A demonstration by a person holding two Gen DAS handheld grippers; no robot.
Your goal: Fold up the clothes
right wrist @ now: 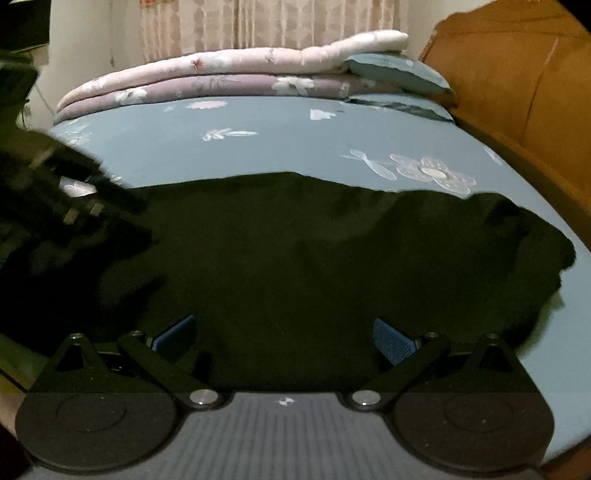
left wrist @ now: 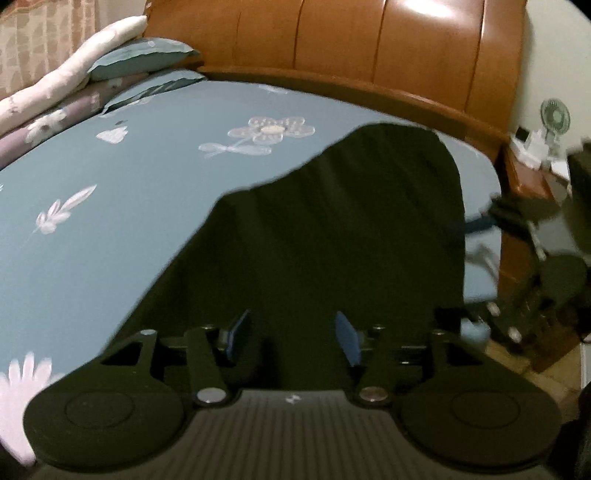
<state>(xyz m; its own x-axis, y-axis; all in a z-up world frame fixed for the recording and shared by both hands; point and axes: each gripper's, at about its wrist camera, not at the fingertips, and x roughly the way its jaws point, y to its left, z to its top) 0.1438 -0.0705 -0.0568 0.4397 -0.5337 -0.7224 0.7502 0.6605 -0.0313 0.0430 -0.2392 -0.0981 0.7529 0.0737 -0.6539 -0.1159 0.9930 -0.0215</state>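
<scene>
A dark, near-black garment (left wrist: 332,229) lies spread on the blue flowered bedsheet (left wrist: 129,192). My left gripper (left wrist: 291,321) hovers over the garment's near part. Its blue pads (left wrist: 347,339) stand apart and pinch nothing. In the right wrist view the same garment (right wrist: 295,258) stretches across the sheet (right wrist: 277,147), with a rumpled end at the right. My right gripper (right wrist: 282,325) is open wide above the near edge, and its pads (right wrist: 391,339) hold nothing. The left gripper shows there as a dark blur (right wrist: 85,199) at the left.
A wooden headboard (left wrist: 369,44) curves along the bed's far side. Folded quilts (right wrist: 229,74) and a blue pillow (right wrist: 395,70) are stacked at the bed's far edge, before a curtain (right wrist: 258,22). A bedside cabinet with a small fan (left wrist: 554,118) stands at the right.
</scene>
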